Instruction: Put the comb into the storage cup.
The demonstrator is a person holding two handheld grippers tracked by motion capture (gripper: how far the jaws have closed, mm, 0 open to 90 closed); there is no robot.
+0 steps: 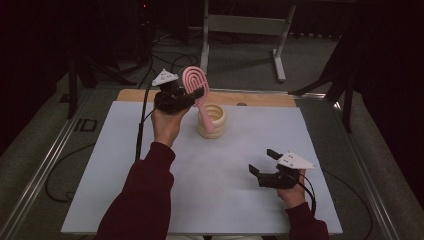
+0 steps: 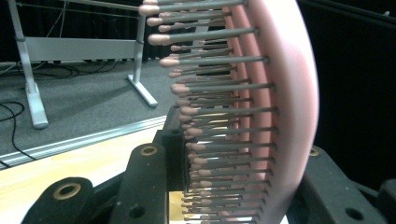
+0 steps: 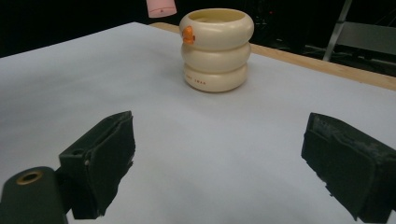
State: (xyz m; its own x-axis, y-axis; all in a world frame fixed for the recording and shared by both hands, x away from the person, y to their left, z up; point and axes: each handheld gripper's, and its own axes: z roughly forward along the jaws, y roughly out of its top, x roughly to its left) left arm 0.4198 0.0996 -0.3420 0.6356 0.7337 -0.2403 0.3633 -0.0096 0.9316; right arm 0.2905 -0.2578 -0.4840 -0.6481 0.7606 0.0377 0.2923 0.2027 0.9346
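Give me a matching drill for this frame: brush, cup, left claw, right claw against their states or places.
Things:
1. brush
2. cup
3. left claw
4. right claw

States:
A. open, nothing between the jaws
B. stands upright on the white sheet
C. held up in the air, handle end over the cup
D. shut on the brush head

Pairs: 1-C, 2-B, 3-D, 4-A
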